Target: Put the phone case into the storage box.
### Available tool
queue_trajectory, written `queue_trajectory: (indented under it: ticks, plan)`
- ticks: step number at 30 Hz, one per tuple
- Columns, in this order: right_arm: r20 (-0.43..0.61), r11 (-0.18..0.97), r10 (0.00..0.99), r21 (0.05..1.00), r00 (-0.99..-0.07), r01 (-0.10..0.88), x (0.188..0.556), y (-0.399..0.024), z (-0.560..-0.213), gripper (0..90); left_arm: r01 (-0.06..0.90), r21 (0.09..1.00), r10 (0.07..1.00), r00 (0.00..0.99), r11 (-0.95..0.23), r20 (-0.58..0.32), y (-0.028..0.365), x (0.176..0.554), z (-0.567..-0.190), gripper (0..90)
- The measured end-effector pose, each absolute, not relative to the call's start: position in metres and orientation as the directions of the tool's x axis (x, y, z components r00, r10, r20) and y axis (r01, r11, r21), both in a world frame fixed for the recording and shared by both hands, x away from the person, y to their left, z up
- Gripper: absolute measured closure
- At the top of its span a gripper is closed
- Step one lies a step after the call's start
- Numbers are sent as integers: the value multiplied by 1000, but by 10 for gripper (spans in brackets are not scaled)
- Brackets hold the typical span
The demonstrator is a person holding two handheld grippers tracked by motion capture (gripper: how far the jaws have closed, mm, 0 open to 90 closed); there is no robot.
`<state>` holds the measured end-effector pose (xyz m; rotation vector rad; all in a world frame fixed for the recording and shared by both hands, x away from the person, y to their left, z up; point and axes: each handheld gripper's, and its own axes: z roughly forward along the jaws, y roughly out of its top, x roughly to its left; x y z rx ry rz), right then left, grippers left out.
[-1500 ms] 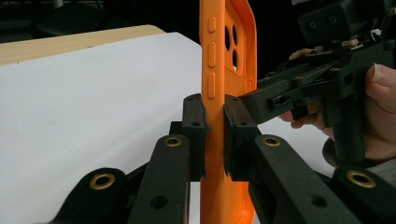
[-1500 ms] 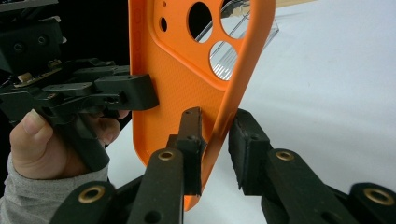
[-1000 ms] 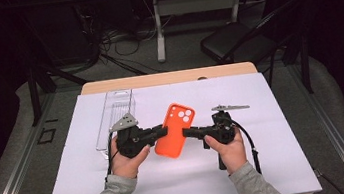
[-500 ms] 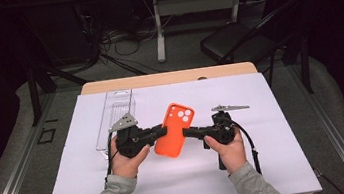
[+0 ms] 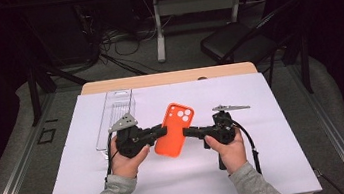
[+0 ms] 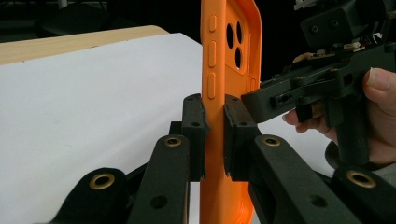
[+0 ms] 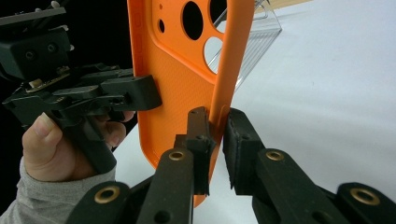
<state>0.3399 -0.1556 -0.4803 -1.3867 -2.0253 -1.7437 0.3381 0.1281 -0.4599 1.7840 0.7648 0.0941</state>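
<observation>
The soft orange silicone phone case (image 5: 174, 129), with its three round camera cut-outs toward the far end, is held up off the white paper-covered table (image 5: 279, 163) between the two tools, near the middle of the sheet. The left gripper (image 6: 214, 135) pinches one long edge of the case, its black pads pressed onto the rim just below the side buttons. The right gripper (image 7: 218, 140) has its jaws around the opposite rim; they have just been closing, the inner pad lies on the wall, but the outer pad seems to stand slightly clear, so I judge this hold less firm. The rim is thin and flexible, so a pull or twist from either hand could bend it out of the lighter grip and leave the case dangling, or dropping toward the clear ribbed plastic tray (image 5: 114, 117) lying at the left.
</observation>
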Motion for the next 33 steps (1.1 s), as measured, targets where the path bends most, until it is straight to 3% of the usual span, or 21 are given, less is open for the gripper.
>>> queue_trajectory:
  ticks: [33]
  plan:
    - [650,-137,524,702,-550,699,339,-157,-482,821,448,883,539,783,-141,-311,128,338,-461,813]
